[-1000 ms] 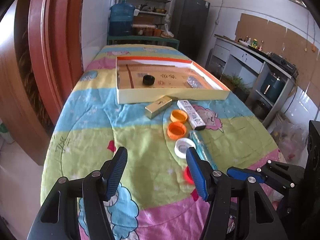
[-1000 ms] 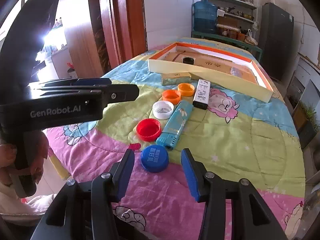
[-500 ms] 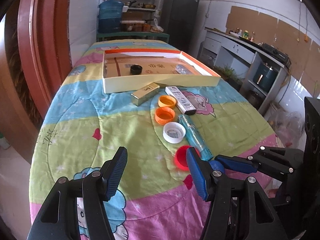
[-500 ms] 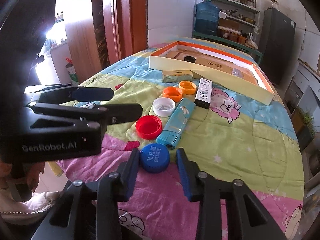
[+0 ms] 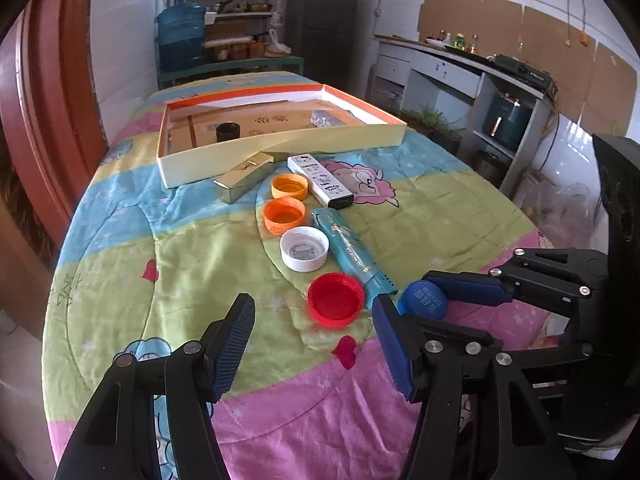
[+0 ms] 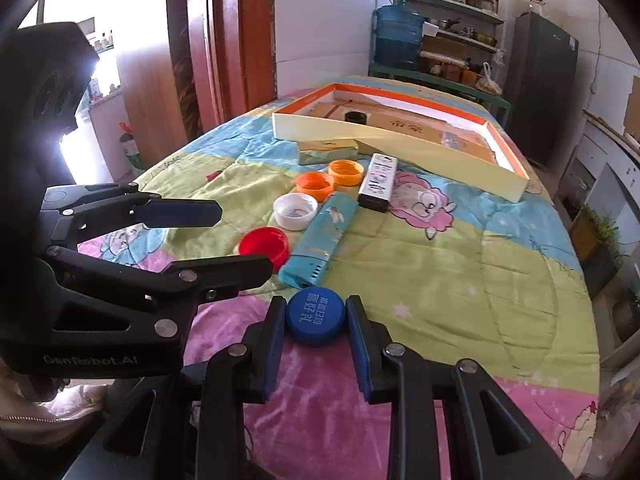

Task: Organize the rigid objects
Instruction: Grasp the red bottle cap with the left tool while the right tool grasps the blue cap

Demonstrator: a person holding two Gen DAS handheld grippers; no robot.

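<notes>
The right gripper (image 6: pixel 316 322) was clamped on the round, ridged blue cap (image 6: pixel 315 316) at the near edge of the quilted table (image 6: pixel 460 272), probably to carry it into the shallow cardboard tray (image 6: pixel 400 140). The left gripper (image 5: pixel 314 344) waited with its jaws apart and empty, just before the smooth plastic red cap (image 5: pixel 335 299).

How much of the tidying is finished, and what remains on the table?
Done: a black cap and a silvery packet lie in the shallow box. In hand: the right gripper has its jaws on the blue cap. Left: the red cap, white cap, two orange caps, gold box, white box and teal box.
</notes>
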